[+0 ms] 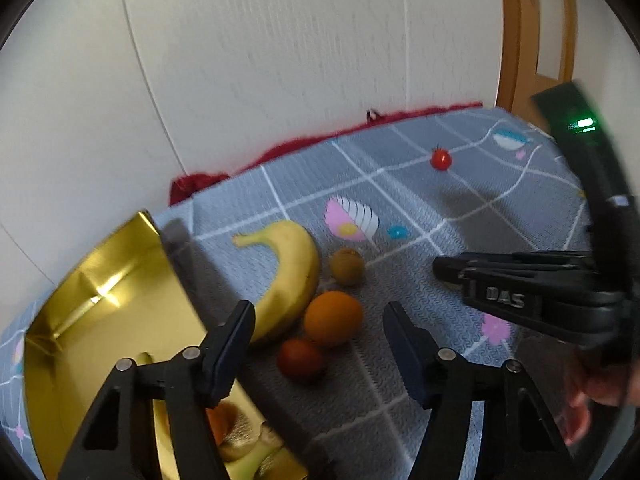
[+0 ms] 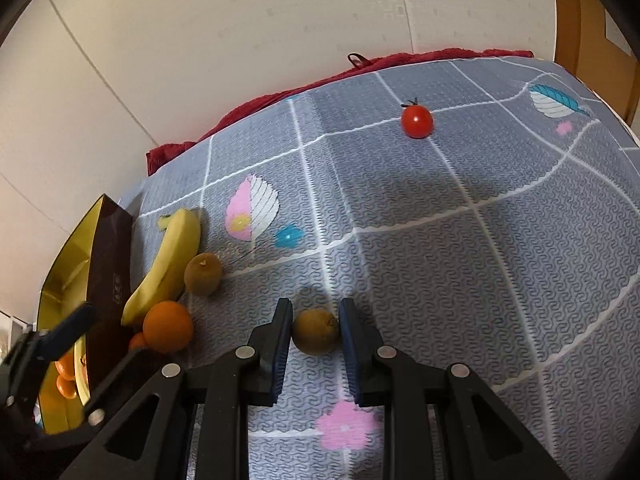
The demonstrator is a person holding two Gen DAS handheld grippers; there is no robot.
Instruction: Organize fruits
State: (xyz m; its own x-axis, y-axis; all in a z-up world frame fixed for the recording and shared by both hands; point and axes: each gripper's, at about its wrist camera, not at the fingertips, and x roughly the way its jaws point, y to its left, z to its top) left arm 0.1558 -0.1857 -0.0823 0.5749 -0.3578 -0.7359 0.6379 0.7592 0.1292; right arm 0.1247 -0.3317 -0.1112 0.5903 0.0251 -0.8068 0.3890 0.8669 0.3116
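Note:
My right gripper (image 2: 315,312) is shut on a brown kiwi (image 2: 316,332), held just over the grey patterned mat (image 2: 440,264). My left gripper (image 1: 320,312) is open with nothing between its fingers; it hangs above an orange (image 1: 333,318) and a small red fruit (image 1: 300,358). Beside these lie a banana (image 1: 288,276) and a second kiwi (image 1: 347,266), all next to the gold box (image 1: 100,280). The box holds oranges (image 2: 66,372) and a banana. A cherry tomato (image 2: 417,120) sits alone far back on the mat. From the left wrist view the right gripper (image 1: 448,270) reaches in from the right.
A white wall rises behind the mat, with a red cloth (image 2: 280,96) bunched along the mat's far edge. A wooden door frame (image 1: 532,32) stands at the back right. A hand (image 1: 580,400) shows at the lower right.

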